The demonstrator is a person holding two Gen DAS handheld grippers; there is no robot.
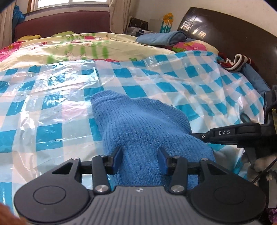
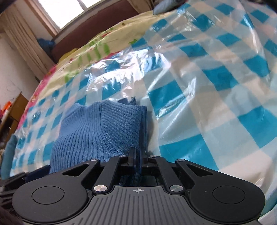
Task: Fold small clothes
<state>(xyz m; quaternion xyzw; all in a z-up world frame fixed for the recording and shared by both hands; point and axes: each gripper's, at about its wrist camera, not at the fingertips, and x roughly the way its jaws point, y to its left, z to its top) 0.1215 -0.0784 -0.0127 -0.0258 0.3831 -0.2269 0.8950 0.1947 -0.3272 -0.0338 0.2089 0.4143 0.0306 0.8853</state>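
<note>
1. Looking along the left gripper (image 1: 140, 155), we see its blue pads (image 1: 118, 156) set wide apart, one on either side of a blue knitted garment (image 1: 138, 124). We cannot tell whether the pads touch the knit; nothing is pinched between them.

2. The garment lies near us on a blue-and-white checked plastic sheet (image 1: 52, 97), running from under the left tool away toward the far middle of the sheet, ending in a rounded ribbed end.

3. In the left wrist view the right gripper (image 1: 202, 136) comes in from the right, its black arm marked "DAS", the tip meeting the garment's right edge.

4. From the right wrist view, we note the right gripper (image 2: 138, 155) with its jaws drawn together, a thin fold of the blue knitted garment (image 2: 97, 131) nipped between them at the cloth's right edge. The bulk of the knit lies left of the jaws, ribbing plain to see.

5. A dark blue pad of the left gripper (image 2: 37, 172) shows at the near left of that view, just beside the garment.

6. The checked plastic sheet (image 2: 207, 86) is crinkled and shiny, spread over a floral bedcover (image 1: 77, 46).

7. At the far right stands a dark wooden headboard (image 1: 225, 32). Near it lie a folded blue cloth (image 1: 161, 39) and a red-and-white bundle (image 1: 237, 62).

8. A window (image 2: 69, 10) shows at the far left, with a curtain (image 2: 26, 45) beside it.
</note>
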